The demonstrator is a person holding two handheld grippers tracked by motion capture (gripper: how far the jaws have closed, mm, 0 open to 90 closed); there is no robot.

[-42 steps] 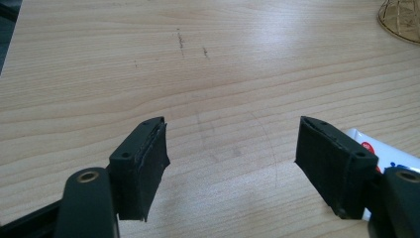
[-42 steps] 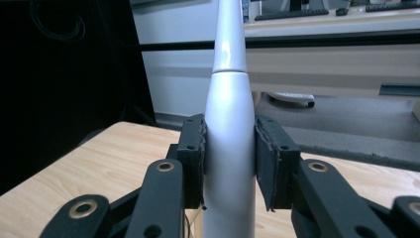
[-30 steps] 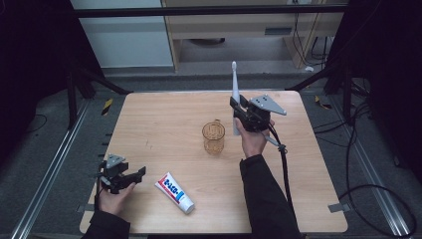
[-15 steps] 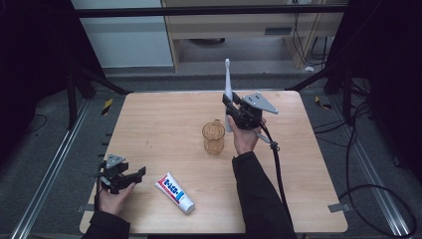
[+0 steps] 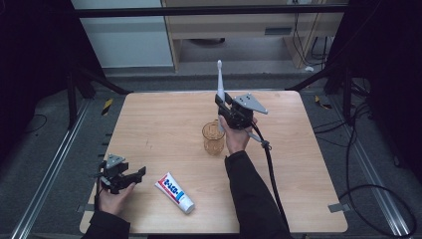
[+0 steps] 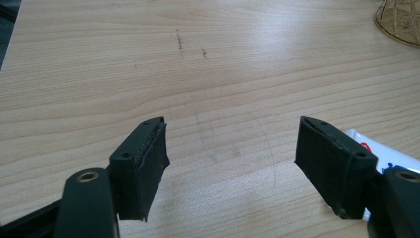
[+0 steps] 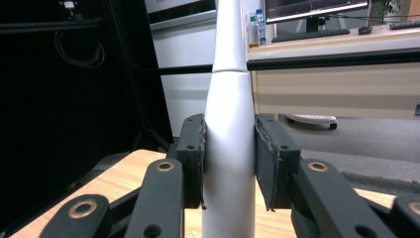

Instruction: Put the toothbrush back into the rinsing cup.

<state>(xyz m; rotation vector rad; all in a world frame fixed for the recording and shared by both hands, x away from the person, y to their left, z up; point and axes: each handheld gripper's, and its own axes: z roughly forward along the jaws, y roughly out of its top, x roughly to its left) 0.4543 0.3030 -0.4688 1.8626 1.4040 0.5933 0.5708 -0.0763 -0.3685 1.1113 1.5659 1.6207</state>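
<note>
High view: right gripper [image 5: 225, 110] holds a white electric toothbrush [image 5: 219, 82] upright, brush head at 12 o'clock, above and just beyond the amber glass cup [image 5: 213, 138], which stands near the table's [image 5: 308, 199] centre. Lower end of the handle sits right by the cup's far rim; I cannot tell whether it is already inside the mouth or just behind it.

Right gripper view: both pads [image 7: 194, 163] are pressed against the toothbrush [image 7: 229, 148] handle at its thick part, jaws clamped on it. The handle is smooth, rounded and tapers upward.

Left gripper [image 5: 124, 178] rests at 8 o'clock on the table; left gripper view shows its jaws wide apart with bare wood between them. Toothpaste tube [image 5: 174, 192] lies flat just beside it, at 6 o'clock from the cup; its white edge shows behind the right-hand pad in the left gripper view [image 6: 391, 153].

Risks, as judged:
- Handle base catches the cup rim on the way down; the cup looks light and nothing steadies it, so it may tip or skid toward 6 o'clock.
- Smooth tapered handle may slip or swing in the two-pad grip if nudged sideways.
- Tall brush, short cup: released while leaning, its top-heavy length may topple the cup.
- Lowering blind, since the hand hides the rim from above.
</note>
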